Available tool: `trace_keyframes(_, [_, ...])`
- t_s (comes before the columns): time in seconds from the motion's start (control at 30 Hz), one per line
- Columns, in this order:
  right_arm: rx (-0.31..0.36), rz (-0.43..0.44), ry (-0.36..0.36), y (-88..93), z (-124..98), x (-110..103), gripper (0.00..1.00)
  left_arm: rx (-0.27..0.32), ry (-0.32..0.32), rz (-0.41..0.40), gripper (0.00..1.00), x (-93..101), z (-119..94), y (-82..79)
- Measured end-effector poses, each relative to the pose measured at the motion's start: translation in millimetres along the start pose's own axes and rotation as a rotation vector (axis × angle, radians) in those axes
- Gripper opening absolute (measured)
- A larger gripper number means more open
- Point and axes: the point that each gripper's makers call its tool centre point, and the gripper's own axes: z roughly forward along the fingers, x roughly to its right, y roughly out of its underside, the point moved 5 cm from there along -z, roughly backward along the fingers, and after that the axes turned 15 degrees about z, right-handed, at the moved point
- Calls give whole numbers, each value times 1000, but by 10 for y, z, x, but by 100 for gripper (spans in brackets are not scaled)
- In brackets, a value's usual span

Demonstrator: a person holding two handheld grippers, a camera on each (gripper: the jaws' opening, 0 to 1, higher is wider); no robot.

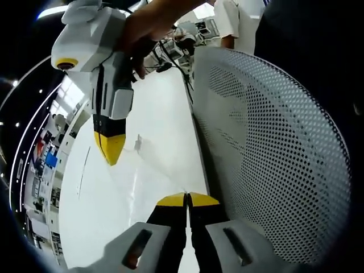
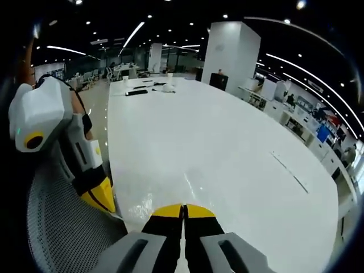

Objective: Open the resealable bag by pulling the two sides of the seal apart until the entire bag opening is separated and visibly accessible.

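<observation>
Both grippers, left gripper (image 1: pixel 186 198) and right gripper (image 2: pixel 183 209), are clenched on the clear bag (image 1: pixel 149 170), stretched between them above the white table (image 2: pixel 227 148).

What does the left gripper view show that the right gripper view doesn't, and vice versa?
Left gripper view: a hand gripping the right gripper, and faint clear film, probably the bag, stretched toward the left gripper. Right gripper view: a white pillar and dark items at the table's far end. Both: the white table, the mesh chair, both grippers' jaws together.
</observation>
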Motion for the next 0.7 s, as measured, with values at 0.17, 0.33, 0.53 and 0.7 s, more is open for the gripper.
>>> trace_keyframes(0.17, [15,-10,10,-63,-18,20,0,-6,-9,-2,0,-39,-2,20])
trace_keyframes(0.33, [17,-18,11,-86,-22,29,0,-19,-20,17,0,-78,-10,49])
trace_keyframes(0.53, [9,-27,3,-52,8,3,0,-19,-63,-46,0,-144,-15,73])
trace_keyframes(0.7, [-13,-18,-17,49,57,-43,0,-13,-98,-98,0,-215,-38,106])
